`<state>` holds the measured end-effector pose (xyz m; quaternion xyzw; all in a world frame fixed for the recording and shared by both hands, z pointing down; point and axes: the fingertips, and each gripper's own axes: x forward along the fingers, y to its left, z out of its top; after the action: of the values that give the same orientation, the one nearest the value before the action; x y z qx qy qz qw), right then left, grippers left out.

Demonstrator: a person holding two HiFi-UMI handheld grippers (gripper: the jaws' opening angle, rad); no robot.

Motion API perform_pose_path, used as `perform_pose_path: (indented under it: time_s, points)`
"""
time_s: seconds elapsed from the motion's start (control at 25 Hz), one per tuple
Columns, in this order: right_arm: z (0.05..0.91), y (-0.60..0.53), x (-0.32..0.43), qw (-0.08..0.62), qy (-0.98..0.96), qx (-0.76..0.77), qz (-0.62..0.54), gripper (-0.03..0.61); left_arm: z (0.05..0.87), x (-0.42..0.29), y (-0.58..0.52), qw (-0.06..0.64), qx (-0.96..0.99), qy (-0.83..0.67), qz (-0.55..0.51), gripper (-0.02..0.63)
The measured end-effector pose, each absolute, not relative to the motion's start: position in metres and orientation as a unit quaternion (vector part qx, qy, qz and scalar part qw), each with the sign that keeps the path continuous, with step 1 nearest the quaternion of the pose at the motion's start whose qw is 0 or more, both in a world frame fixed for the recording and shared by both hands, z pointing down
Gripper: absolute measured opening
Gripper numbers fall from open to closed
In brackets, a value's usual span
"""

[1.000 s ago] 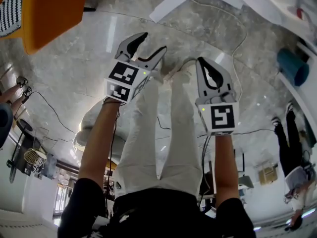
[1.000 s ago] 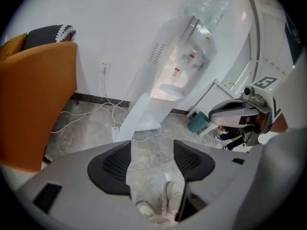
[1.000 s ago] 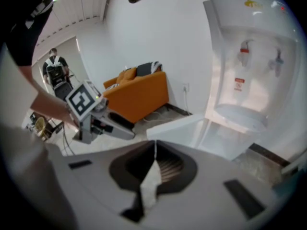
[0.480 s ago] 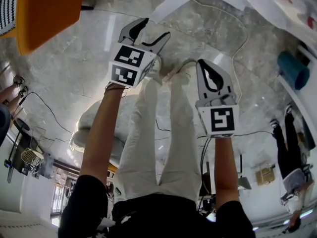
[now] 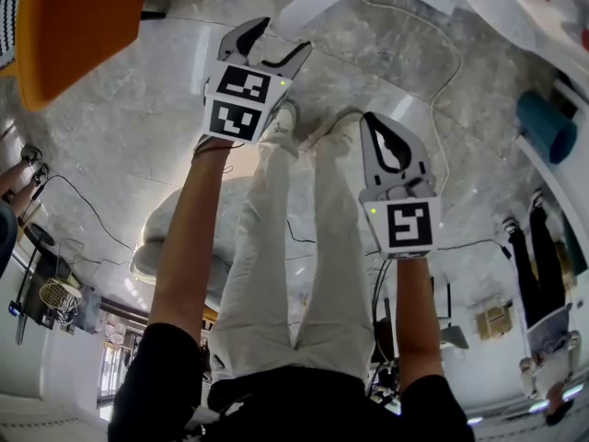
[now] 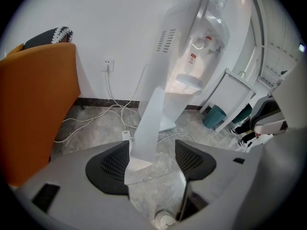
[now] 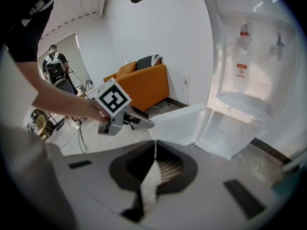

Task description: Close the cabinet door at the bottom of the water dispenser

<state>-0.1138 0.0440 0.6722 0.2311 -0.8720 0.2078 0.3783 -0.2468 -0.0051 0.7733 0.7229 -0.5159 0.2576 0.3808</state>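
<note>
- Left gripper view: the left gripper (image 6: pixel 153 159) has just spread its jaws wide. They hold nothing, lined up on the free edge of the cabinet door (image 6: pixel 151 114).
- Beside it, the right gripper (image 7: pixel 154 152) is clenched and empty.
- Farther off, that door stands swung out from the water dispenser (image 7: pixel 249 56); I'd say the closing push is all still ahead.

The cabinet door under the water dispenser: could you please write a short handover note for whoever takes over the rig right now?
Left gripper: open, jaws have just been opening; the cabinet door has its free edge between them, contact unclear.
Right gripper: shut, empty, short of the door.
Door: swung wide open at the foot of the water dispenser.
Done: left gripper lined up on the door edge.
Left: swing the door shut.
</note>
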Motion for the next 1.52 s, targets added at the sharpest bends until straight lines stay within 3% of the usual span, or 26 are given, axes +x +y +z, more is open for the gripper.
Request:
perform_pose_path:
  time_s: [0.6, 1.52]
  points:
    - [0.677, 0.046, -0.103, 0.378, -0.868, 0.239, 0.216, 0.035, 0.782, -0.233, 0.003, 0.381, 0.727, -0.496, 0.283, 0.296]
    - [0.685, 0.042, -0.047, 0.368, -0.853, 0.29, 0.228, 0.035, 0.785, -0.144, 0.027, 0.39, 0.764, -0.396, 0.327, 0.296]
